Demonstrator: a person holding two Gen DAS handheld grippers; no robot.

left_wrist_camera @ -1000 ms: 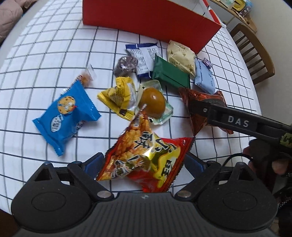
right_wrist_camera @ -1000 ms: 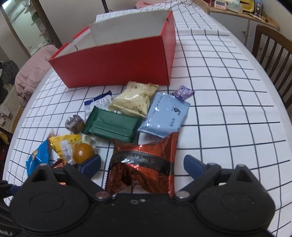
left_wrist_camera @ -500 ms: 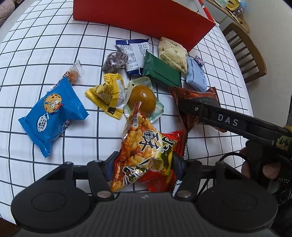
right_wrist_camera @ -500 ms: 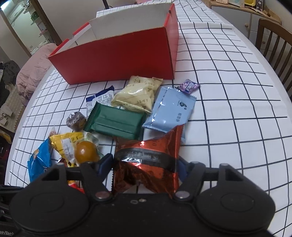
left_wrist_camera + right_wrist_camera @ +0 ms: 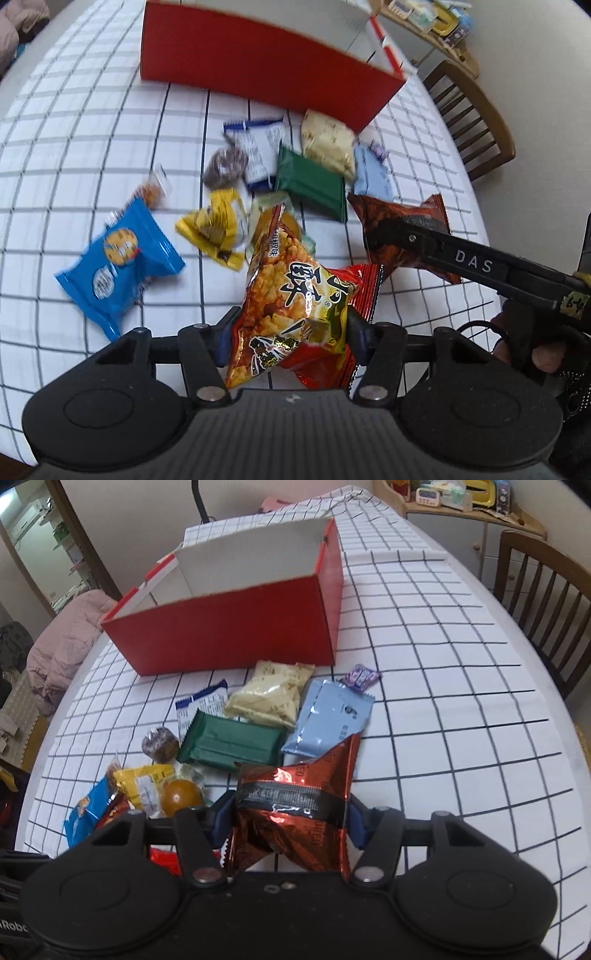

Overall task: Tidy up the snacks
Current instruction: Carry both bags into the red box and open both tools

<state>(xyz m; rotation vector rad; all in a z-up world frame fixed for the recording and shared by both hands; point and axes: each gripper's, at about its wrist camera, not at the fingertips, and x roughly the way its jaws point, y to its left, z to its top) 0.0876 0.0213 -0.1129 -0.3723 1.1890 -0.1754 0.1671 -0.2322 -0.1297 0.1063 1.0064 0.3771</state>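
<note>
My left gripper [image 5: 288,332] is shut on a red and yellow rice-cracker bag [image 5: 291,291], which hangs lifted off the checked tablecloth [image 5: 74,110]. The jaws of my right gripper [image 5: 290,821] are closing on a dark red foil bag [image 5: 295,801]; its pads press both sides and the bag is raised. In the left wrist view one right finger [image 5: 472,258] reaches in from the right, clamped on that foil bag [image 5: 399,218]. The open red box [image 5: 229,627] stands behind the snack pile, its white inside showing nothing.
Loose snacks lie between me and the box: a blue cookie pack [image 5: 118,258], yellow packet [image 5: 218,225], green pack [image 5: 232,738], cream packet [image 5: 273,694], light blue packet [image 5: 328,716], purple candy [image 5: 360,675]. A wooden chair [image 5: 546,590] stands at the table's right edge.
Both grippers went from wide open to closed on their bags, then rose a little, lifting the cracker bag and the foil bag off the cloth.
</note>
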